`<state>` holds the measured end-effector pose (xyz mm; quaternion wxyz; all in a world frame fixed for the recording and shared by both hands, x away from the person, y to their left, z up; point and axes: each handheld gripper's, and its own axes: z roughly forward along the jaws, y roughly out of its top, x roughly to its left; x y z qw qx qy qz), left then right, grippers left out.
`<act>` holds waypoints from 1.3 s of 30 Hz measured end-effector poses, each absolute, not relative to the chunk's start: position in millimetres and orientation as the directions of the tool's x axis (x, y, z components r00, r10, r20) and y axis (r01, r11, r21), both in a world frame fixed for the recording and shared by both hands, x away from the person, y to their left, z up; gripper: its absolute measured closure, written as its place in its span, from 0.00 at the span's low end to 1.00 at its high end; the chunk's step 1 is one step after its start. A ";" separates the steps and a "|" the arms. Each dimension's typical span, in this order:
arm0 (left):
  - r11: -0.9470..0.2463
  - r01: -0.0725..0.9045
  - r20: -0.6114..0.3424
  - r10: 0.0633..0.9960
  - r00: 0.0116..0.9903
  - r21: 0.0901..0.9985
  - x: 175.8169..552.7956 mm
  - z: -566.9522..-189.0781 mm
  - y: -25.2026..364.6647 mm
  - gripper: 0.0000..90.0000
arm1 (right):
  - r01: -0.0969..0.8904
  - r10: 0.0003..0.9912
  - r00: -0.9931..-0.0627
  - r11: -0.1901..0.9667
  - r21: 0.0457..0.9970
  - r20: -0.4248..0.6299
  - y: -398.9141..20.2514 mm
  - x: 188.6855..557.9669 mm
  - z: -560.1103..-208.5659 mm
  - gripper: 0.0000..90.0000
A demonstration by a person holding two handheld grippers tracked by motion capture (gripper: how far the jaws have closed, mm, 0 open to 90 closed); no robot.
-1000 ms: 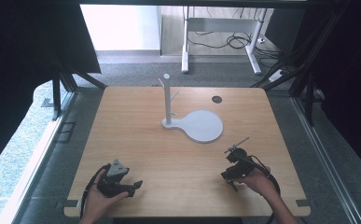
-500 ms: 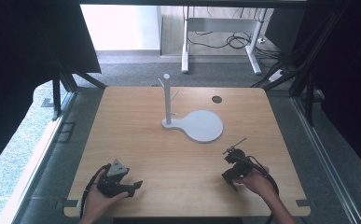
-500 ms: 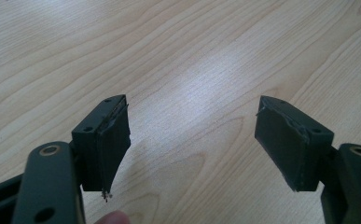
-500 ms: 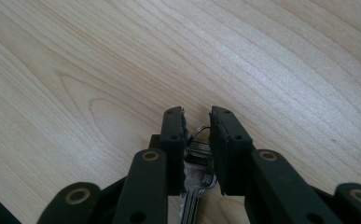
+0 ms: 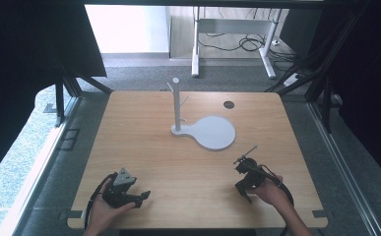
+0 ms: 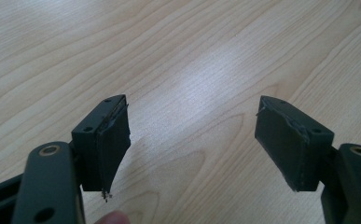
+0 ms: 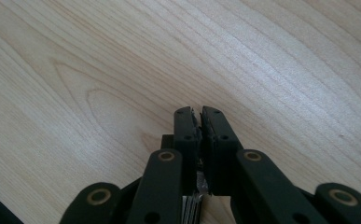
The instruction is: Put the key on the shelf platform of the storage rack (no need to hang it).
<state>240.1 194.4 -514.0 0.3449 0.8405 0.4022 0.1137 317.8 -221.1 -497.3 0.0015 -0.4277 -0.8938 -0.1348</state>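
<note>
Over bare table (image 5: 188,162), right tool (image 7: 200,116) just closed (empty); left tool (image 6: 192,135) gapes.

The right gripper (image 7: 200,112) has just closed, jaws pressed together, empty; bare wooden table (image 7: 99,60) beneath.

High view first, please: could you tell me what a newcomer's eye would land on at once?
A white stand with pegs rises mid-table, its round base plate spreading to the right. Near the front edge of the wooden table, the left gripper rests with jaws wide open, and the right gripper, jaws shut with nothing between them, points toward the stand.
</note>
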 end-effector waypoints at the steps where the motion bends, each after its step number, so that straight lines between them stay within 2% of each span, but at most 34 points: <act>1: -0.436 0.601 -0.089 0.756 0.648 0.670 239.9 -514.2 194.2 0.29 | 0.764 0.762 -0.637 0.602 0.233 0.118 -220.7 318.2 -496.2 0.98; 7: -0.437 0.602 -0.089 0.756 0.648 0.668 240.0 -514.3 194.3 0.29 | 0.755 0.752 -0.649 0.619 0.217 0.114 -219.2 317.4 -495.0 0.99; 14: -0.440 0.603 -0.089 0.755 0.649 0.666 240.2 -514.5 194.2 0.29 | 0.751 0.743 -0.656 0.629 0.201 0.129 -218.5 317.2 -495.3 0.95; 27: -0.440 0.604 -0.089 0.756 0.649 0.664 240.6 -514.5 195.1 0.29 | 0.734 0.732 -0.675 0.653 0.184 0.095 -219.3 316.8 -493.9 1.00; 39: -0.438 0.603 -0.088 0.757 0.648 0.667 240.6 -513.7 195.7 0.29 | 0.724 0.731 -0.680 0.655 0.215 0.063 -224.1 319.1 -466.8 1.00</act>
